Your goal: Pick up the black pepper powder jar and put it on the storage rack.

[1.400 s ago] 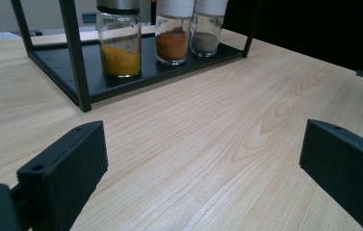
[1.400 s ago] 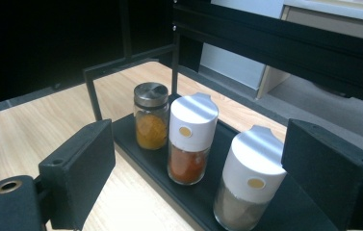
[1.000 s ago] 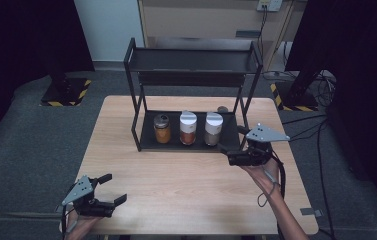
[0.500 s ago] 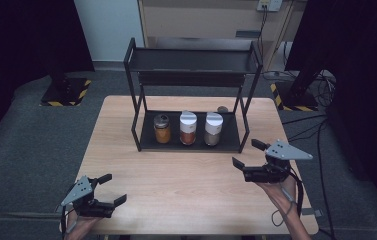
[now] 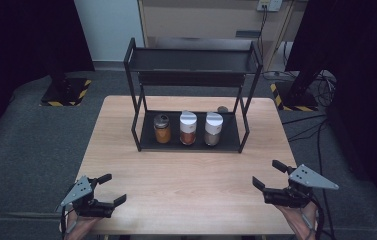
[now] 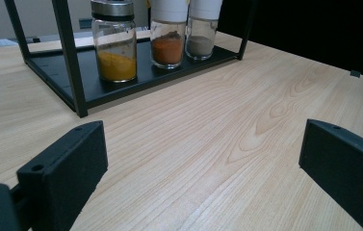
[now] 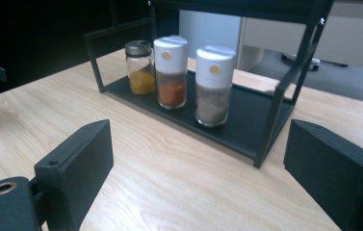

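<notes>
- Retreat marks the change: the right gripper [image 5: 271, 179], close by the black metal two-tier rack [image 5: 247, 86] a second ago, now hangs released and empty over the near right of the wooden tabletop [image 5: 191, 180].
- Three glass spice jars, the grey-filled white-capped one [image 5: 212, 129] at right, stand in a row on the rack's lower shelf; placing looks finished.
- The left gripper [image 5: 109, 189] waits released at the near left corner.

A light wooden table [image 5: 186, 175] carries a black two-tier rack [image 5: 191, 142], whose bottom shelf holds three spice jars [image 5: 187, 128].
</notes>
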Action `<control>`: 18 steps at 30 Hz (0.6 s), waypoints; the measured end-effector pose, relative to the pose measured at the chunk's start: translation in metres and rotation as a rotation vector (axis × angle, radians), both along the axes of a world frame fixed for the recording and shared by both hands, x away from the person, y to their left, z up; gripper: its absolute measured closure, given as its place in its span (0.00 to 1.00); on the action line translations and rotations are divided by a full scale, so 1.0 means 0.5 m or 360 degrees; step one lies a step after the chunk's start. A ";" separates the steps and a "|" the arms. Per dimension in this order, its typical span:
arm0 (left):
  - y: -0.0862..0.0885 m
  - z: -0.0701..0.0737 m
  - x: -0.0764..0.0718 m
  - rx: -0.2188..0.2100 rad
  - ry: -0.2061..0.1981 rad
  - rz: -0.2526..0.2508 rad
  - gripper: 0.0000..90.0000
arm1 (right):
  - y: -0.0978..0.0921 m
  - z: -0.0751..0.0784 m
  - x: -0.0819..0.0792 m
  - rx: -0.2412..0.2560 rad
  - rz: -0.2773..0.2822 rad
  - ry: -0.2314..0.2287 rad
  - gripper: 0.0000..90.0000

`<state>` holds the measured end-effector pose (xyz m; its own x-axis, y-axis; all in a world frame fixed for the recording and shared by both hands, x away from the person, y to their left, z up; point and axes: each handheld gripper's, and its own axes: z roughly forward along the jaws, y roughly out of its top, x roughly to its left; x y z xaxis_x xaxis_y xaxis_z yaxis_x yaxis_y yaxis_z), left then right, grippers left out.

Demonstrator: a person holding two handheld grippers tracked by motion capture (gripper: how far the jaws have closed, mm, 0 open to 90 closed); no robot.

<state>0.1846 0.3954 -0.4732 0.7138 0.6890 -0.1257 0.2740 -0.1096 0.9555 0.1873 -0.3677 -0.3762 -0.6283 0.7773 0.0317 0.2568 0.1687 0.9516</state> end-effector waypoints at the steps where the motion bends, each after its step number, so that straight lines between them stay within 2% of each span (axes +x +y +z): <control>1: 0.000 0.000 0.000 -0.0001 -0.0001 0.0000 0.02 | -0.002 -0.005 -0.004 0.0005 -0.0009 0.0006 0.11; 5: 0.000 0.000 0.000 -0.0004 0.0000 0.0003 0.02 | -0.010 -0.025 -0.018 0.0021 -0.0027 0.0004 0.11; 10: 0.001 -0.002 0.000 -0.0012 -0.0002 0.0003 0.02 | -0.014 -0.037 -0.021 0.0008 -0.0034 0.0041 0.11; 18: 0.002 -0.002 0.000 -0.0017 -0.0001 0.0004 0.02 | -0.018 -0.066 -0.027 0.0016 -0.0041 0.0029 0.11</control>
